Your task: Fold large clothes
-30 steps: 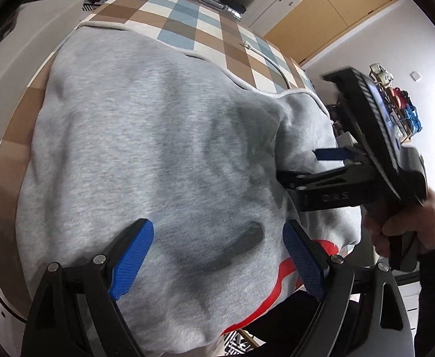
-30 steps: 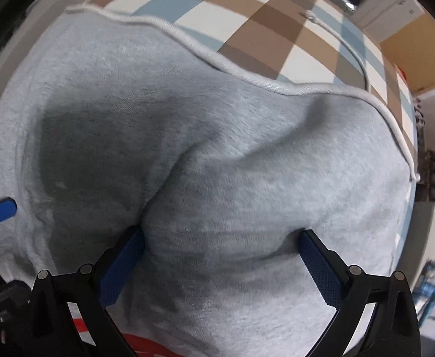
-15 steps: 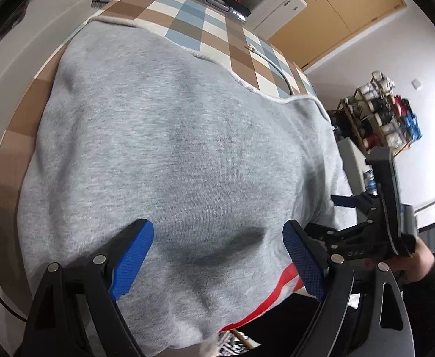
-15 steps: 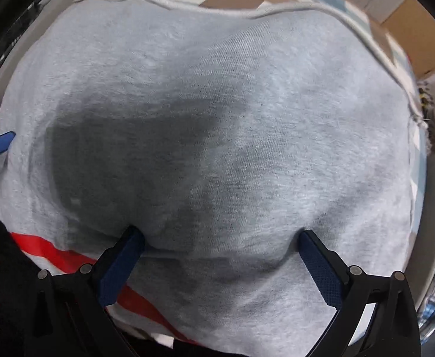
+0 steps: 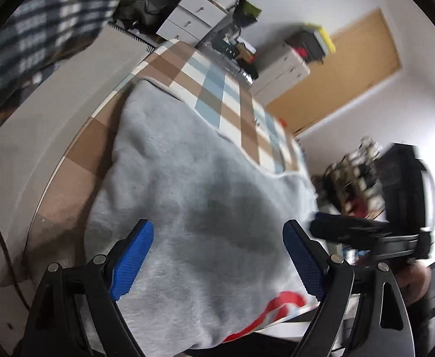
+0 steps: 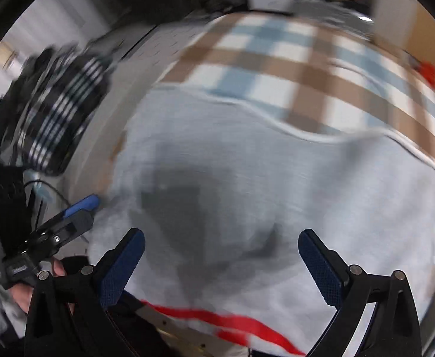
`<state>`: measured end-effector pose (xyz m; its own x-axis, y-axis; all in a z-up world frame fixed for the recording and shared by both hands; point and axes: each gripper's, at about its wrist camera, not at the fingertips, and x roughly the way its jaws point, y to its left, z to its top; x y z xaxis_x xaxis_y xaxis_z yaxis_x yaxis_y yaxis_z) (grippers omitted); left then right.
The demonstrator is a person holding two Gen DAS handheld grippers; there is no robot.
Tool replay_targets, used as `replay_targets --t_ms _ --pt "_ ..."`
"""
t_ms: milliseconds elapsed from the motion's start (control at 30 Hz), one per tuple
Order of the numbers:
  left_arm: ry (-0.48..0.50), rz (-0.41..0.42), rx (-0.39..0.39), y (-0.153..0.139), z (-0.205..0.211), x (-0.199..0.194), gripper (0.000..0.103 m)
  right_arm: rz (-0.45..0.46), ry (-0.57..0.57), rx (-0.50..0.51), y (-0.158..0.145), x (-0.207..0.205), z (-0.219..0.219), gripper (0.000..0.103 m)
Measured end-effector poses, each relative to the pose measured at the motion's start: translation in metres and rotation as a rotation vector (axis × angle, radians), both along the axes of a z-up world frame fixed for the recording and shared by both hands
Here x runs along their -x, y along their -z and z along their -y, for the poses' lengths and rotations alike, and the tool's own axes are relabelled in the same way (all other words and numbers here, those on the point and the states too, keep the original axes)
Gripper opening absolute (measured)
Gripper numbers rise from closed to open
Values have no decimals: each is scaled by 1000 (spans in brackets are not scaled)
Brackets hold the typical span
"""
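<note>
Left wrist view: one grey sweatshirt (image 5: 205, 208) fills the centre and lower middle, lying on one checked tablecloth (image 5: 217, 89) whose bare squares run to the upper centre. A red stripe shows at the garment's lower-right hem, at the table edge. The left gripper (image 5: 217, 258) stands wide with nothing between its two blue pads (image 5: 132, 261). The right gripper (image 5: 363, 232), blurred, sits at right past the cloth's edge.

Right wrist view: the same sweatshirt (image 6: 276, 208) spreads across the lower half, its far edge crossing mid-frame, bare tablecloth (image 6: 291, 65) beyond. The right gripper (image 6: 223, 264) is wide, empty above the fabric. The left gripper (image 6: 68, 217) is at lower left, off the garment's edge.
</note>
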<state>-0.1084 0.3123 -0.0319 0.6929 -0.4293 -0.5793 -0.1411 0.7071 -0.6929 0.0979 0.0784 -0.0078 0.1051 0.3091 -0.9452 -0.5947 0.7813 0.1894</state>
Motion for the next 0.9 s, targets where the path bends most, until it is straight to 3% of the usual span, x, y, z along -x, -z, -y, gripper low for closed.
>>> replay_targets --t_ms 100,200,267,467,567,667,733,833,900 --pt "-2 36 143 3 -18 3 86 -164 -18 -53 26 -6 -39 103" --pt "-50 11 131 6 -28 1 85 -313 48 -75 72 -23 -48 103" --pt "-41 6 178 8 -34 -2 85 -315 84 -61 86 -31 -50 103" --pt "-36 -9 154 7 -27 -5 85 -378 81 -80 86 -35 -41 103" --pt "-15 -22 156 8 -21 -3 85 -327 44 -67 60 -41 -40 103" --pt "-6 -5 241 12 -28 3 85 -231 51 -189 15 -50 -38 103" --pt "-26 25 373 18 -41 7 85 -288 67 -236 15 -58 -44 103" --pt "-78 50 435 20 -55 13 85 -463 82 -264 56 -66 -57 103" --pt "-73 58 453 19 -57 15 85 -505 114 -254 81 -67 -59 103"
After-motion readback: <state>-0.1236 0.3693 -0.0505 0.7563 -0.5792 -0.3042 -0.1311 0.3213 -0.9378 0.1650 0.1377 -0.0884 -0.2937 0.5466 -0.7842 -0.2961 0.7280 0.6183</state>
